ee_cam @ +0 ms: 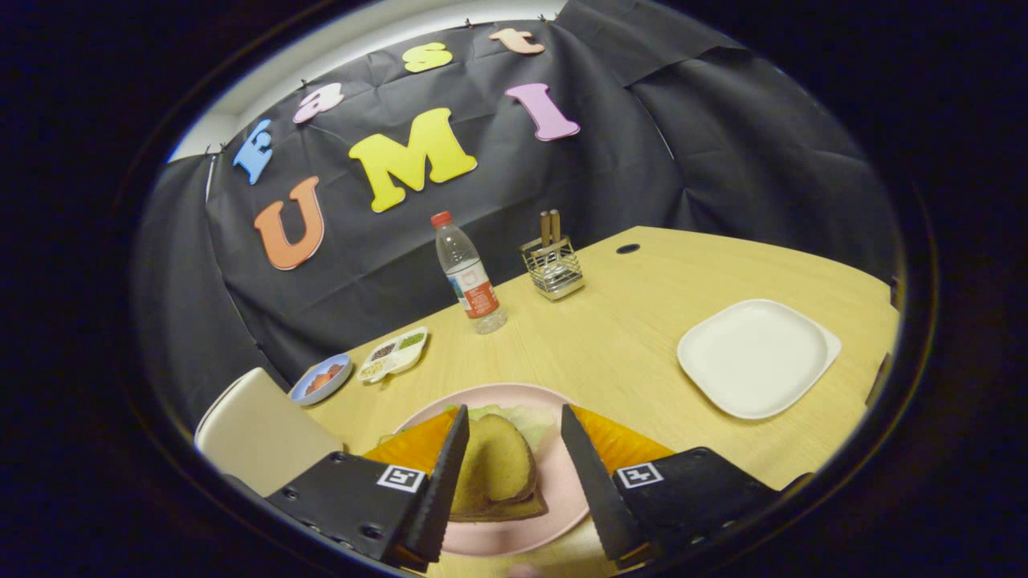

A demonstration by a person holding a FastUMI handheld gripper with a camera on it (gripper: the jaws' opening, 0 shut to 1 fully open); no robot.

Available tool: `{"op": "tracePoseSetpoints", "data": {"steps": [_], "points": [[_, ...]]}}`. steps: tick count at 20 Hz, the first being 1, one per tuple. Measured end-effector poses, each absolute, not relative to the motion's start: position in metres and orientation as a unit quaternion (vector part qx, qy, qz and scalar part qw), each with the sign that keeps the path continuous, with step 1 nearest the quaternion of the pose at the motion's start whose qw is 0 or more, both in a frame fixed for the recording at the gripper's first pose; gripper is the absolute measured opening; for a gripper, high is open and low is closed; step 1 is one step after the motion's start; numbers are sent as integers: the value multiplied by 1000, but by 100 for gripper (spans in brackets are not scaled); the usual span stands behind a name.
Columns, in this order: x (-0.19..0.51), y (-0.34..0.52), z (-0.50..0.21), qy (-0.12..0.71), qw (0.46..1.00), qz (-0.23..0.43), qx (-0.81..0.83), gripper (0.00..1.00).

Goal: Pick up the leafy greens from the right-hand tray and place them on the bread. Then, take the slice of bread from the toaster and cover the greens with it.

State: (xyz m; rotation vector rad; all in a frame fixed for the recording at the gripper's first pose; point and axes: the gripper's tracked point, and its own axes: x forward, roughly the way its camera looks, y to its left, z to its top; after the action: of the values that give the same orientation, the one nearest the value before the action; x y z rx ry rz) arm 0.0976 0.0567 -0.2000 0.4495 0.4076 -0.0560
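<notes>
Logging the scene as I saw it through the gripper camera, item by item.

Gripper point(514, 457): I had its fingers spread apart, released, gripping nothing; they straddled the food on the plate without touching it, as far as I could tell.

Pink plate point(498, 534): sat on the wooden table point(618, 345), directly under and between the fingers.

Bread point(498, 470): two brown slices lay stacked between the fingers, the upper one slightly askew on the lower.

Leafy greens point(526, 417): pale green, peeking out from beneath the bread at its far edge, on the plate.

White square tray point(755, 357): lay beyond the right finger, well apart from the plate, with nothing on it.

Water bottle point(470, 273): stood upright with a red cap, far ahead of the fingers near the black cloth wall.

Wire caddy point(552, 269): stood just beside the bottle, with two wooden handles standing in it.

Divided condiment dish point(393, 353) and small blue bowl point(320, 379): lay side by side, ahead of the left finger.

Toaster point(261, 433): a cream-coloured body next to the left finger; I could not see its slots.
</notes>
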Motion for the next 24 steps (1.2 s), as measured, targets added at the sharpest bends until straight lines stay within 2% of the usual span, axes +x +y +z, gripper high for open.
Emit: {"op": "tracePoseSetpoints", "data": {"steps": [5, 13, 18, 24], "points": [[82, 34, -143, 120, 982, -32, 142, 93], [15, 23, -13, -36, 999, -28, 29, 95], [-14, 44, 33, -66, 997, 9, 40, 95], [-26, 69, 32, -76, 997, 6, 16, 95]]}}
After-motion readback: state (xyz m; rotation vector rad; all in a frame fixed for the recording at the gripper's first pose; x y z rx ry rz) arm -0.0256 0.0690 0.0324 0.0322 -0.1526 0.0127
